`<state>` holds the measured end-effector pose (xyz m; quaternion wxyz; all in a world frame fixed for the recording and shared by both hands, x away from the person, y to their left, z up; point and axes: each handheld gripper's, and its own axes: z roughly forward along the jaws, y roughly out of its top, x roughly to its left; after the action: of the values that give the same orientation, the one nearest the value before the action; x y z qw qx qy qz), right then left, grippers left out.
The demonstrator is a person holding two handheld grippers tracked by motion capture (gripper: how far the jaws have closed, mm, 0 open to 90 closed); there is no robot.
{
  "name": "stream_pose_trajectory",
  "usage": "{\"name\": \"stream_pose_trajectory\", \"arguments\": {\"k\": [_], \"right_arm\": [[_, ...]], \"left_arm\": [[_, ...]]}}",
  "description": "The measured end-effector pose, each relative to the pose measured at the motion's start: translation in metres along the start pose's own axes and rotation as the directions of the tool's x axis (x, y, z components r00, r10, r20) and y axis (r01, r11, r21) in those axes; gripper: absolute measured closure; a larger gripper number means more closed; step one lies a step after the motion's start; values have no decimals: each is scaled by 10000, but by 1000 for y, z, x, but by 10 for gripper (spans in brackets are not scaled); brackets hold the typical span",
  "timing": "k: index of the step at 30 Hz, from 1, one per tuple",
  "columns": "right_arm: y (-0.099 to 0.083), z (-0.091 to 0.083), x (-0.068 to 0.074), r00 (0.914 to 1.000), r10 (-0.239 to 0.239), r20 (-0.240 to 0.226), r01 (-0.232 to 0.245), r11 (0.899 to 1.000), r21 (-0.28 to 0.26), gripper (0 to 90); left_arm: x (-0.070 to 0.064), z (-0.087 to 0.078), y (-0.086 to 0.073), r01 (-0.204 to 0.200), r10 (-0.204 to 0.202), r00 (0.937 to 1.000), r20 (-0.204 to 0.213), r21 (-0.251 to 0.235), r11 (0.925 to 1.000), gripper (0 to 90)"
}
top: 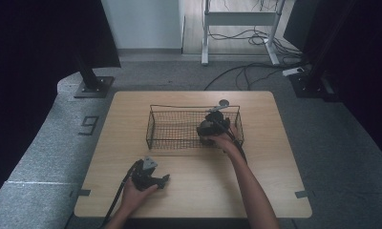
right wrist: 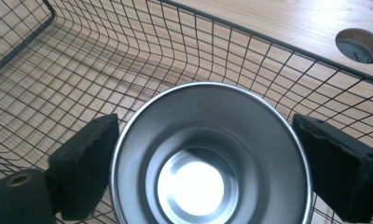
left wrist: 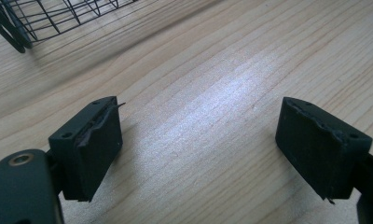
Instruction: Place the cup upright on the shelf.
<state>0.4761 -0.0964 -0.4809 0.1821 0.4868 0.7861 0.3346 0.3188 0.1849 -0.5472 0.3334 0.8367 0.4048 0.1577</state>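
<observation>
A shiny metal cup (right wrist: 208, 182) sits between the jaws of my right gripper (right wrist: 205, 135), its open mouth facing the camera. Both pads press against its rim. This happens inside a black wire basket (right wrist: 82, 60). In the high view my right gripper (top: 213, 125) reaches into the right end of the basket (top: 172, 129) at the table's middle. My left gripper (top: 163, 180) rests low over the wooden table (top: 194, 191) near the front edge. Its jaws (left wrist: 198, 126) are wide open with only bare wood between them.
A round cable hole (top: 223, 102) is cut in the tabletop just behind the basket (left wrist: 44, 18). Black stands, a white desk frame and floor cables lie beyond the table.
</observation>
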Motion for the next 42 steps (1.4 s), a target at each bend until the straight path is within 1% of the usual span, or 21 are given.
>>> {"name": "stream_pose_trajectory", "arguments": {"k": [2,4,7,9,15,17,20,25,33,35,38,42], "right_arm": [[0,-1,0,10000,53,12,-53,10000,-55,68],[0,-3,0,9999,54,118,-52,9998,-194,58],[1,-9,-2,9997,230,109,-222,9975,-668,60],[1,-15,-3,9995,321,-18,-321,9948,-964,64],[2,-29,-2,9996,232,-138,-248,9906,-1345,71],[-1,-34,0,9996,201,-184,-226,9881,-1520,78],[-5,-38,1,9996,132,-243,-170,9863,-1643,79],[-12,-48,0,9992,151,-369,-223,9791,-2020,93],[-31,-74,3,9978,-22,-656,-152,9647,-2630,125],[-38,-79,4,9976,-111,-685,-79,9627,-2703,125],[-49,-88,5,9968,-137,-791,-97,9576,-2880,127],[-68,-98,6,9955,-221,-916,-64,9539,-3001,128]], "left_arm": [[0,0,0,2,-2,10000,-1,0,10000,145],[0,0,0,-1,1,10000,-1,-1,10000,145],[0,0,0,2,-2,10000,-2,-1,10000,145],[0,0,0,3,-3,10000,-1,-1,10000,145],[0,0,0,-6,6,10000,0,15,10000,144],[0,0,0,-6,6,10000,-6,6,10000,145],[0,0,0,-6,6,10000,-5,5,10000,145],[0,0,0,-2,2,10000,-10,8,10000,144],[0,0,0,-12,12,10000,-5,14,10000,144],[0,0,0,14,-14,10000,-4,0,10000,145],[0,0,0,-8,8,10000,-6,6,10000,145],[0,0,0,-22,22,10000,-7,16,10000,145]]}}
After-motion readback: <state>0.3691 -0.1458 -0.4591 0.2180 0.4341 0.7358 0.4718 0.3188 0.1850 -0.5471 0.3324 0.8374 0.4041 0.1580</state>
